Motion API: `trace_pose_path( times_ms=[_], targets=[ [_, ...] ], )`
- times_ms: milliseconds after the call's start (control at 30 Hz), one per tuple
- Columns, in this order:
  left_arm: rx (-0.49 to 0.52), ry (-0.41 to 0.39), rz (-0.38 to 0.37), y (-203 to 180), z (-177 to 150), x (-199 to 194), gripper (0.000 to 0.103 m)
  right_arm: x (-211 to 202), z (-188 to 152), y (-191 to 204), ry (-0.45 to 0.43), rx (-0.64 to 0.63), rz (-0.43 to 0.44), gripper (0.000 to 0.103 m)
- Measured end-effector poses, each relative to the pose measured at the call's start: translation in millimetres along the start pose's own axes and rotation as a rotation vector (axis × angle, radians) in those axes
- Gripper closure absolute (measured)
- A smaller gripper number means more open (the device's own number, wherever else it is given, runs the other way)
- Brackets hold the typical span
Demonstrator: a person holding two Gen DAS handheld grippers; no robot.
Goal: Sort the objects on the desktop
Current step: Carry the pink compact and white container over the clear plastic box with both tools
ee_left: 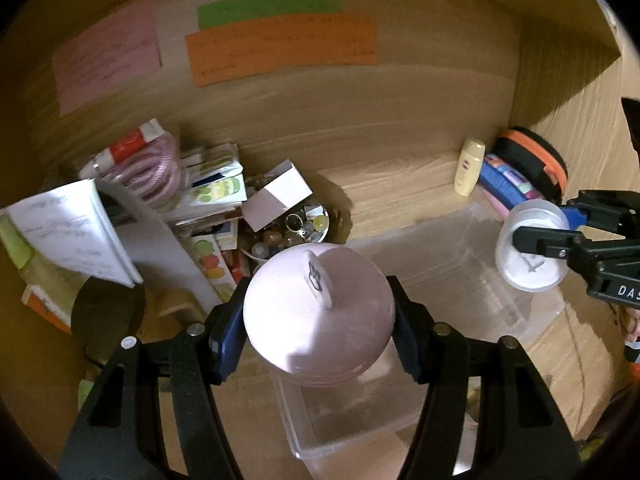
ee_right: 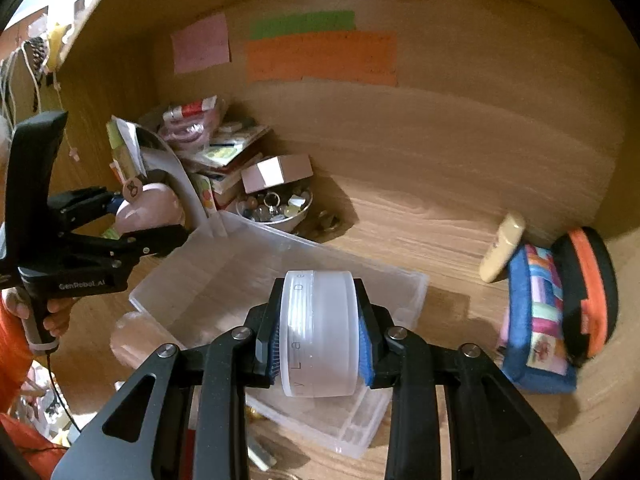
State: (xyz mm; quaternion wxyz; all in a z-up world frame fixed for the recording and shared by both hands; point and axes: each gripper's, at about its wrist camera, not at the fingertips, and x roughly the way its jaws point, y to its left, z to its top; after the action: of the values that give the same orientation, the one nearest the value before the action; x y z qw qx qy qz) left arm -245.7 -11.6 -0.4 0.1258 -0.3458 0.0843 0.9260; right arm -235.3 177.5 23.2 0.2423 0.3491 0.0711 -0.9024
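Note:
My left gripper [ee_left: 320, 316] is shut on a round pink ball-shaped item [ee_left: 316, 320] with a small white tag, held above the near left part of a clear plastic box [ee_left: 460, 280]. It also shows in the right wrist view [ee_right: 148, 208]. My right gripper [ee_right: 320, 332] is shut on a frosted white round jar [ee_right: 318, 332], held on its side above the same clear plastic box [ee_right: 224, 280]. The jar also shows in the left wrist view [ee_left: 530, 246] at the right.
A pile of books, packets and a pink coiled cord [ee_left: 156, 168] sits at the back left. A bowl of small trinkets [ee_right: 276, 208] with a small box [ee_right: 276, 172] on it stands beside it. A cream bottle [ee_right: 502, 248], a blue patchwork pouch [ee_right: 536, 320] and an orange-black case [ee_right: 588, 292] lie right.

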Motion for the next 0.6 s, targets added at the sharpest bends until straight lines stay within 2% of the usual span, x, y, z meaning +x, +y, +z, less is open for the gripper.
trace_pose_path(
  times_ms=[200, 367, 600],
  targets=[
    [0.017, 0.064, -0.03, -4, 3, 30, 0.041, 33, 2, 0, 0.071, -0.015, 0.008, 0.076],
    [0.013, 0.118, -0.088, -6, 7, 52, 0.04, 55, 5, 8, 0.159, -0.056, -0.015, 0.076],
    [0.065, 0.19, -0.089, -13, 5, 77, 0.04, 84, 5, 16, 0.255, -0.107, -0.02, 0.076]
  ],
)
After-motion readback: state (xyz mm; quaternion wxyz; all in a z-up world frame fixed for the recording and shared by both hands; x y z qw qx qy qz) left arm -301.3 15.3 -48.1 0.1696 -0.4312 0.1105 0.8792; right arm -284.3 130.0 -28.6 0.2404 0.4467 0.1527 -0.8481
